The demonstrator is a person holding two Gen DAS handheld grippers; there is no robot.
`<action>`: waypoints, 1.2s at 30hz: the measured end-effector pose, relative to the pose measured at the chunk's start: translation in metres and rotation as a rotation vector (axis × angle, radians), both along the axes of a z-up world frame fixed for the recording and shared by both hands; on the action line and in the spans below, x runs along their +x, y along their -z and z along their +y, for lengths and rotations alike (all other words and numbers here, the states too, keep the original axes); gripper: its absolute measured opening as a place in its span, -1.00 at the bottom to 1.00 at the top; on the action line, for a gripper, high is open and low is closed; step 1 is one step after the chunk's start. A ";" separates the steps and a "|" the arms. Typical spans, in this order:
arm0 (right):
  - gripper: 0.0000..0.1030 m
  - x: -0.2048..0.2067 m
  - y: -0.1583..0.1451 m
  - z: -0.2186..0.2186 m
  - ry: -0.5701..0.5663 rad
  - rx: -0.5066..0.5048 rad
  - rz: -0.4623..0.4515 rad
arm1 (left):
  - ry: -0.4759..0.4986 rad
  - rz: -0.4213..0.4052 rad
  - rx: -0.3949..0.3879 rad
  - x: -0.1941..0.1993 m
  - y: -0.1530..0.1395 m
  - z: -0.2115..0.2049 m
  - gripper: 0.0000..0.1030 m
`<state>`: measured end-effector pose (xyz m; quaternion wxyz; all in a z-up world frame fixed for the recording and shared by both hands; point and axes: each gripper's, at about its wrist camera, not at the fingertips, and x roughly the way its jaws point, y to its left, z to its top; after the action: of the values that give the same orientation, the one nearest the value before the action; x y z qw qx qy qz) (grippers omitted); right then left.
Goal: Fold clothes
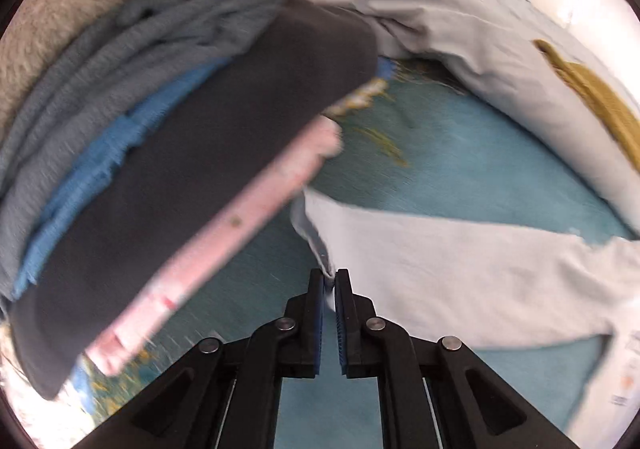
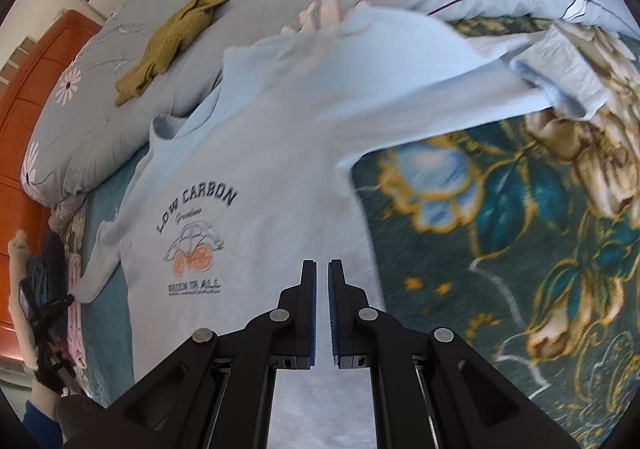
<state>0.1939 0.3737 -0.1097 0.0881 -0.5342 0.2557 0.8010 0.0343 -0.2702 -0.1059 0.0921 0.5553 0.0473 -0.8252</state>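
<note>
We are noting the left gripper [image 1: 330, 276] pressed nearly together, pinching the tip of a sleeve of the pale blue sweatshirt [image 1: 460, 277]. That sleeve is stretching away to the right across the teal bedspread [image 1: 480, 165].

We are noting the right gripper [image 2: 322, 269] with its jaws almost together, leaving only a thin slit. It is sitting over the lower part of the sweatshirt [image 2: 280, 121], and we cannot tell whether any fabric is caught in the slit.

The sweatshirt is lying face up on the bed with both sleeves spread out. Its chest print [image 2: 196, 237] is reading "LOW CARBON" in an arc, above a small car drawn with orange wheels. The smaller lines beneath are too blurred for us to read.

We are counting one stack of folded clothes [image 1: 160, 169] to the left of the left gripper. It is showing four layers: grey knit, blue, dark grey and pink. A cream fleecy item [image 1: 60, 29] is lying behind the stack.

We are counting one mustard knitted garment [image 2: 180, 29] lying crumpled on the grey floral duvet [image 2: 100, 97]. The duvet is bunching along the far side of the bed, touching the sweatshirt's shoulder area. An orange wooden headboard [image 2: 36, 97] is standing beyond it.
</note>
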 end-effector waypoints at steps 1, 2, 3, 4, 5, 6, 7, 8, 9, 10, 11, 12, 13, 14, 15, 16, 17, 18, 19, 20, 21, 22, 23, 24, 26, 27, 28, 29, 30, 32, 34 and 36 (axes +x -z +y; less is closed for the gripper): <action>-0.89 0.000 -0.004 0.016 0.016 0.041 0.006 | 0.007 -0.022 0.020 0.002 -0.003 0.006 -0.53; -0.84 0.000 -0.007 0.032 0.033 0.083 0.012 | 0.015 -0.032 0.039 0.005 -0.007 0.012 -0.47; -0.67 -0.001 -0.011 0.049 0.052 0.131 0.012 | 0.020 -0.028 0.057 0.010 -0.015 0.018 -0.41; -0.44 -0.005 -0.013 0.066 0.069 0.172 0.011 | 0.022 -0.013 0.078 0.016 -0.023 0.025 -0.37; -0.35 -0.008 -0.016 0.082 0.084 0.211 0.010 | 0.018 0.007 0.110 0.022 -0.032 0.032 -0.32; -0.26 -0.013 -0.017 0.097 0.098 0.233 0.007 | 0.011 0.029 0.147 0.029 -0.042 0.039 -0.14; -0.24 -0.018 -0.016 0.111 0.106 0.235 -0.001 | 0.008 0.049 0.195 0.035 -0.048 0.048 0.10; -0.24 -0.024 -0.014 0.121 0.111 0.234 -0.009 | 0.006 0.068 0.249 0.041 -0.053 0.056 0.17; -0.24 -0.030 -0.012 0.130 0.116 0.233 -0.016 | 0.004 0.087 0.303 0.046 -0.058 0.065 0.19; -0.24 -0.036 -0.010 0.137 0.113 0.234 -0.023 | 0.017 0.102 0.356 0.048 -0.061 0.074 0.19; -0.24 -0.042 -0.007 0.139 0.097 0.229 -0.029 | 0.038 0.116 0.399 0.052 -0.062 0.084 0.19; -0.24 -0.049 -0.004 0.140 0.077 0.222 -0.034 | 0.056 0.128 0.420 0.060 -0.065 0.094 0.19; -0.23 -0.055 0.001 0.139 0.053 0.228 -0.055 | 0.073 0.138 0.429 0.063 -0.062 0.108 0.19; -0.23 -0.061 0.007 0.137 0.027 0.238 -0.082 | 0.091 0.138 0.434 0.068 -0.057 0.123 0.19; -0.23 -0.066 0.012 0.135 0.000 0.257 -0.108 | 0.108 0.122 0.437 0.072 -0.051 0.137 0.19; -0.23 -0.069 0.018 0.134 -0.026 0.280 -0.135 | 0.122 0.094 0.441 0.075 -0.044 0.150 0.19; -0.23 -0.071 0.023 0.133 -0.042 0.298 -0.153 | 0.135 0.063 0.447 0.079 -0.036 0.162 0.19; -0.23 -0.072 0.026 0.133 -0.054 0.316 -0.168 | 0.153 0.031 0.451 0.083 -0.029 0.173 0.19; -0.23 -0.072 0.027 0.133 -0.062 0.324 -0.168 | 0.171 0.001 0.446 0.087 -0.021 0.183 0.19; -0.23 -0.071 0.027 0.133 -0.064 0.330 -0.164 | 0.188 -0.022 0.434 0.090 -0.016 0.192 0.19; -0.27 -0.070 0.026 0.134 -0.062 0.336 -0.165 | 0.208 -0.039 0.419 0.093 -0.013 0.199 0.19; -0.38 -0.069 0.025 0.135 -0.060 0.340 -0.166 | 0.229 -0.049 0.403 0.097 -0.012 0.206 0.19; -0.55 -0.067 0.023 0.139 -0.046 0.345 -0.169 | 0.252 -0.048 0.385 0.100 -0.014 0.212 0.19; -0.89 -0.065 0.021 0.144 -0.029 0.350 -0.171 | 0.270 -0.037 0.370 0.103 -0.018 0.215 0.19; -0.92 -0.056 0.008 0.161 0.032 0.325 -0.131 | 0.293 -0.005 0.353 0.104 -0.023 0.217 0.19; -0.94 -0.050 -0.001 0.171 0.065 0.319 -0.099 | 0.294 0.006 0.351 0.104 -0.023 0.216 0.19; -0.95 -0.044 -0.012 0.182 0.099 0.322 -0.073 | 0.290 0.009 0.353 0.104 -0.023 0.214 0.20; -0.95 -0.038 -0.023 0.195 0.134 0.326 -0.048 | 0.280 0.001 0.354 0.104 -0.020 0.212 0.20; -0.96 -0.031 -0.034 0.207 0.169 0.331 -0.024 | 0.266 -0.011 0.354 0.103 -0.015 0.212 0.20; -0.96 -0.018 -0.054 0.233 0.256 0.363 -0.001 | 0.245 -0.031 0.355 0.101 -0.010 0.210 0.20; -0.96 -0.005 -0.064 0.255 0.335 0.376 -0.003 | 0.231 -0.036 0.356 0.100 -0.008 0.208 0.20; -0.96 0.004 -0.067 0.272 0.389 0.383 -0.028 | 0.223 -0.037 0.356 0.099 -0.006 0.207 0.20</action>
<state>0.1979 0.6454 -0.0426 0.3433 -0.4596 0.1959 0.7953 0.1333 -0.0628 -0.0997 -0.0984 0.5799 0.1290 -0.7984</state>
